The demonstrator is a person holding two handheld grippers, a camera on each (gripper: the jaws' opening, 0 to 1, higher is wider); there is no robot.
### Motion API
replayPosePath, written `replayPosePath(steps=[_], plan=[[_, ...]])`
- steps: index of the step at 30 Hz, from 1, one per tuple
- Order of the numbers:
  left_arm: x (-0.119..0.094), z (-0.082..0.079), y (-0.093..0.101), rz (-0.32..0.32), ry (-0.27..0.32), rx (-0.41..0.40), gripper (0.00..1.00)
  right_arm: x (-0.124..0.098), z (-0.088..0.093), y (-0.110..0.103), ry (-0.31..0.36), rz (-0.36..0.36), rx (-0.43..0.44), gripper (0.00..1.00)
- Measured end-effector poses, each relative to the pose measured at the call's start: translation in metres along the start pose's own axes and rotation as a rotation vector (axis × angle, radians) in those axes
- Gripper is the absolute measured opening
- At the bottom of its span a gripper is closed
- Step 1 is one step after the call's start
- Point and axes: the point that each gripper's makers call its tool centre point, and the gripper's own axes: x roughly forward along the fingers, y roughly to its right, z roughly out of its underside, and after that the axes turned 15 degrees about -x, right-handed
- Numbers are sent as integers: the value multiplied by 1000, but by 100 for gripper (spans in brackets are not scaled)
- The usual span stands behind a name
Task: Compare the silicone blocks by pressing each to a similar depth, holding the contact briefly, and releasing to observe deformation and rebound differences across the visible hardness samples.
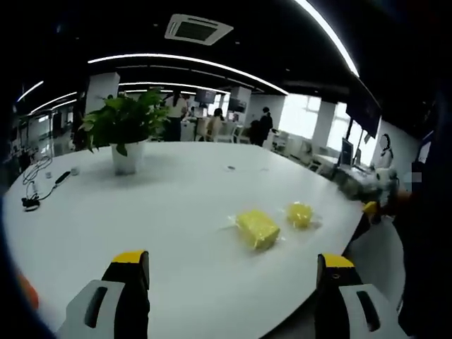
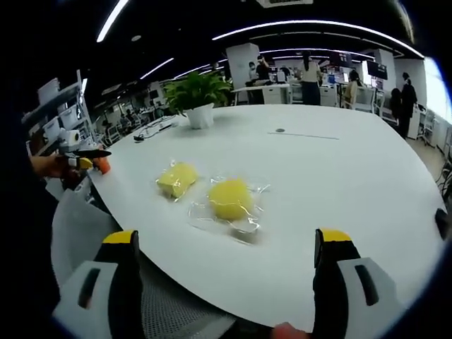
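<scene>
Two black jaws with yellow tips are rising from the bottom of the left gripper view, and the left gripper (image 1: 234, 272) is standing wide open above the near part of the table, holding nothing. Ahead of it, two yellow silicone blocks in clear plastic wrap are lying on the large white oval table (image 1: 176, 205): the flat rectangular yellow block (image 1: 258, 229) is nearer, and the smaller rounded yellow block (image 1: 299, 213) is lying just beside it, a little further toward the table edge, not touching it. In the right gripper view the right gripper (image 2: 234, 263) is also spread wide with nothing between its jaws, hanging over the table edge and a grey mesh chair (image 2: 166, 311). From this side the rounded block (image 2: 230, 198) is closer and sitting in crumpled clear film, while the rectangular block (image 2: 176, 180) is lying near it, further away. Neither gripper is touching a block. Further back, a green leafy plant in a white pot (image 1: 127, 131) is standing on the table, and a black cable (image 1: 39, 183) is lying near the far left edge. Behind the table, people are standing and sitting in an open office under long curved ceiling lights (image 1: 183, 63).
</scene>
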Motion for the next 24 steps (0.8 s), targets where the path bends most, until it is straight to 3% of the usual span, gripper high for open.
replayPosePath(steps=[3, 5, 9, 13, 18, 20, 24], plan=[[-4, -3, 0, 12, 17, 4, 100, 2, -10, -4, 63, -26, 21, 96], [-6, -6, 2, 33, 22, -24, 100, 3, -7, -2, 50, -15, 29, 96], [-12, -2, -9, 12, 25, -20, 100, 5, 0, 2, 59, -1, 52, 96], [-19, -4, -17, -3, 53, -77, 100, 7, 0, 7, 61, 11, 55, 96], [-17, -2, -18, -6, 14, -72, 100, 8, -6, 13, 67, 22, 66, 96], [-13, -3, -18, 6, 11, -96, 100, 8, -7, 13, 66, 27, 60, 96], [-7, -4, -18, -6, 5, -69, 100, 10, -10, 12, 68, 21, 52, 96]])
